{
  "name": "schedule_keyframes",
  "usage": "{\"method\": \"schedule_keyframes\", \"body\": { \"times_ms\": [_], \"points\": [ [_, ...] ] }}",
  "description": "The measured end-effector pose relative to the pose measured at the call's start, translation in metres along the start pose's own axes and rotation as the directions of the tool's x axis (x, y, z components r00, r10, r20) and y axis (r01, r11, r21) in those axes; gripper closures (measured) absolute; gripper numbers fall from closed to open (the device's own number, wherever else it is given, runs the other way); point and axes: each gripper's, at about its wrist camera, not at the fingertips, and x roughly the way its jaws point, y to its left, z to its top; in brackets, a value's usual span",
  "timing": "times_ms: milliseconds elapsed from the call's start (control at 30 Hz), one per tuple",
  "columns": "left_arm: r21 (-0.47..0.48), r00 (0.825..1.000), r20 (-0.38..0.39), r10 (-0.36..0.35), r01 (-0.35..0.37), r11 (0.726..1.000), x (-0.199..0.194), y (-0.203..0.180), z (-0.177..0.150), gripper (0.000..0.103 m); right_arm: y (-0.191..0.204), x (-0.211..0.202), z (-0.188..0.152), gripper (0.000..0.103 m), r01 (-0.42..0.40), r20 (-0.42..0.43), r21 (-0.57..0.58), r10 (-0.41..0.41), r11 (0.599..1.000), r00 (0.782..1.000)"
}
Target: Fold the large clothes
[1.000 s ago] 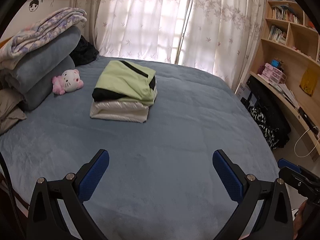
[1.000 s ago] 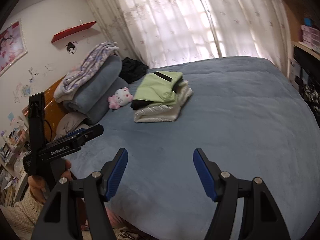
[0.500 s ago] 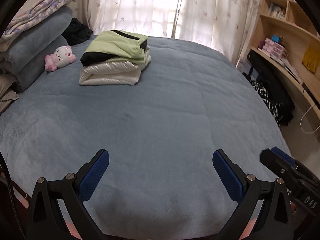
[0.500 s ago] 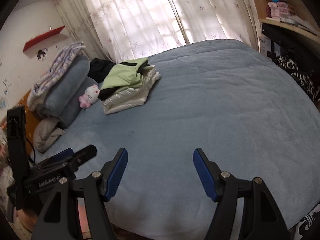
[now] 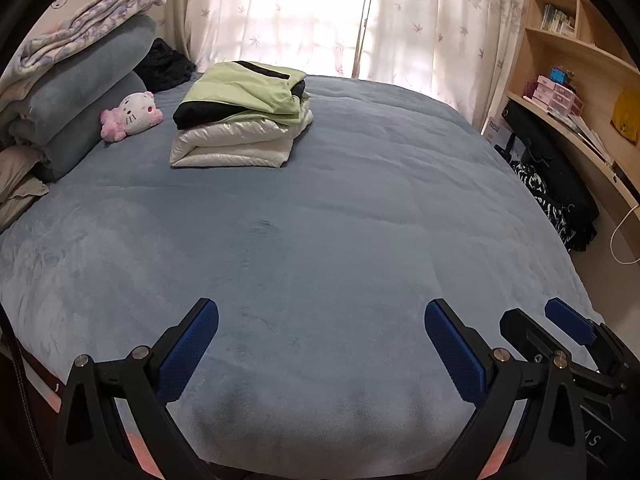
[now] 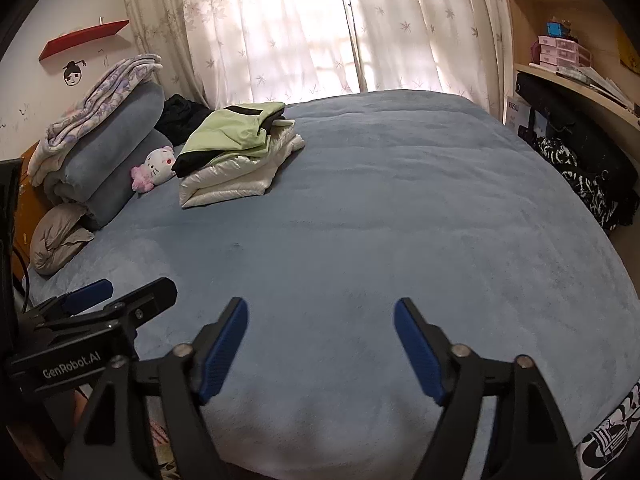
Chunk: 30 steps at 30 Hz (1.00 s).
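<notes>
A folded stack lies on the far left of the blue bed [image 5: 340,232]: a light green and black jacket [image 5: 244,92] on top of a white puffy jacket [image 5: 232,146]. The right wrist view shows the same green jacket [image 6: 232,132] and white jacket [image 6: 228,184]. My left gripper [image 5: 320,316] is open over the near edge of the bed, with nothing between its fingers. My right gripper [image 6: 320,308] hovers beside it, jaws opening and empty. Each gripper shows in the other's view, the right gripper [image 5: 530,312] and the left gripper [image 6: 140,286]. Both are far from the stack.
Rolled grey blankets [image 5: 80,92] with a patterned quilt, a pink and white plush toy [image 5: 130,114] and a black garment [image 5: 168,66] sit at the head of the bed. Shelves [image 5: 572,80] and dark bags [image 5: 560,184] stand to the right. Curtains [image 5: 304,16] hang behind.
Both grippers have come down toward the near edge of the bed and now hold still. The right gripper's jaws have spread a little wider. The stack has not moved.
</notes>
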Motion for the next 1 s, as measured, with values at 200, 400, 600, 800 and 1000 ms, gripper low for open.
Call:
{"method": "schedule_keyframes", "body": {
  "times_ms": [200,400,600,800,1000],
  "points": [
    [0.011,1.0,0.009,0.009,-0.009,1.0,-0.0018,-0.0018,-0.0023,0.001,-0.0037,-0.0013,0.0,0.022,-0.011,-0.004,0.038,0.011,0.999,1.0],
    [0.016,1.0,0.017,0.017,-0.017,1.0,-0.0039,-0.0024,-0.0036,0.001,-0.0042,-0.0011,-0.0003,0.022,-0.013,-0.008,0.049,0.014,0.999,1.0],
    [0.022,0.999,0.021,0.027,-0.028,0.999,-0.0046,-0.0041,-0.0048,0.001,-0.0049,-0.0001,-0.0007,0.022,-0.014,-0.014,0.056,0.015,0.998,1.0],
    [0.027,0.999,0.023,0.036,-0.037,0.999,-0.0045,-0.0052,-0.0052,0.001,-0.0066,0.0017,-0.002,0.022,-0.017,-0.019,0.068,0.018,0.998,1.0],
    [0.027,0.999,0.021,0.039,-0.04,0.999,-0.004,-0.0063,-0.0058,0.001,-0.0076,0.0017,-0.002,0.022,-0.017,-0.02,0.067,0.019,0.998,1.0]
  ]
}}
